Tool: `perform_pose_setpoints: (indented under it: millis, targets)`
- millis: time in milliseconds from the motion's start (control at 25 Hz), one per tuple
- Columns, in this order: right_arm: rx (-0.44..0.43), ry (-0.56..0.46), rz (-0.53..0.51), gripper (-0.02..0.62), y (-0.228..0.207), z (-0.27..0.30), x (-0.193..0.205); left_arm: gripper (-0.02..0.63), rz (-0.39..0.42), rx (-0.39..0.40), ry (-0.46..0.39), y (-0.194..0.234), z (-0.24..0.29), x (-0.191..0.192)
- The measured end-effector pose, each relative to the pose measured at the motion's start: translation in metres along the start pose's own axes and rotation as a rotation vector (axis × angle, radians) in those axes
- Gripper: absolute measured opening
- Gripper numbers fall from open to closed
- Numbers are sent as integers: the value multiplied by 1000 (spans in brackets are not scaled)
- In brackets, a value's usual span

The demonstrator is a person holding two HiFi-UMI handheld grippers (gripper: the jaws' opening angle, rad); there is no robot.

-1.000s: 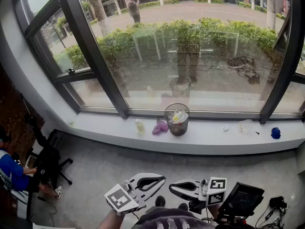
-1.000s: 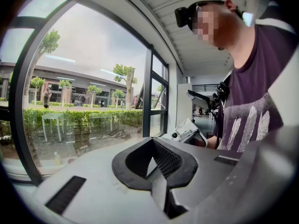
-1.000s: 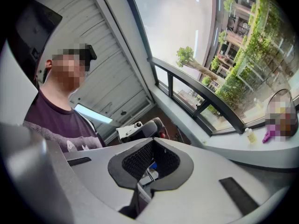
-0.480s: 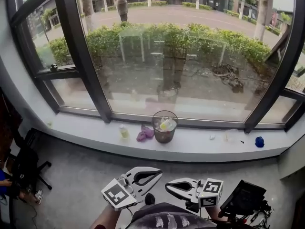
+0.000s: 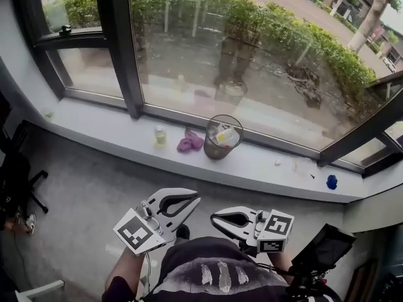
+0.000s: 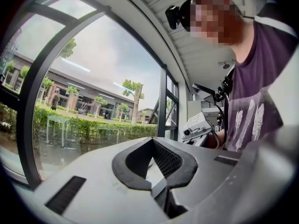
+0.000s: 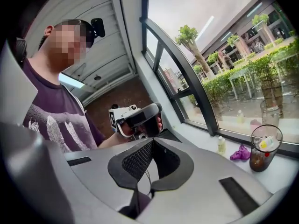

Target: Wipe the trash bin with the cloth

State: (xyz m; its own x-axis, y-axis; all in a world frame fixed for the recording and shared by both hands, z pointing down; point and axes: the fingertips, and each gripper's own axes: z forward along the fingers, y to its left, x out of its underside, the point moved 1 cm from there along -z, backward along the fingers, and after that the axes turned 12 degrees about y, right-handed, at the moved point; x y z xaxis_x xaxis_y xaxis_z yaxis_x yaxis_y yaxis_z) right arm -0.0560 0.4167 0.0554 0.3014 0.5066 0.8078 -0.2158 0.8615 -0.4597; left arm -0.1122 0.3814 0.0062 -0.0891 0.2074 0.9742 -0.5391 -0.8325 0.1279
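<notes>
On the window sill point(image 5: 264, 168), about midway along, the trash bin point(image 5: 223, 137) stands upright. It is see-through and round, its long axis is vertical and its mouth points straight up. Pale scraps sit inside it.

- The cloth point(image 5: 189, 141) is a purple crumple on the sill just left of the bin. I cannot tell whether the two touch.
- A small bottle point(image 5: 160, 135) stands upright near the cloth, on its left.
- The window glass point(image 5: 189, 55) rises close behind the bin, so there is little room at the back.
- The sill's front edge runs just in front of the bin and drops to the grey floor point(image 5: 94, 194).
- Right of the bin the sill lies bare as far as a few white bits. A blue thing point(image 5: 331, 182) sits well beyond them, near the corner.
- A dark chair point(image 5: 19, 181) stands by the left edge.

My left claw point(image 5: 194, 201) is closed with nothing in it. It is held low by the torso and aims up and right in the head view. My right claw point(image 5: 215, 218) is likewise closed and empty, and its tips point left toward the other. The tips are near each other, not touching. Both claws are well apart from the bin, with open floor between.
</notes>
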Motion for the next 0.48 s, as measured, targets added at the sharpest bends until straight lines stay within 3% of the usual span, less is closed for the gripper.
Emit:
perform_pose_setpoints:
  millis: [240,480]
  targets:
    - [2,-11,92,2,-35,15,-20,-4,-15,-43,22,35,-1,13]
    - [-7,-9,71,2,-74,12,-32,-4,-14,-82,60,59,16,15]
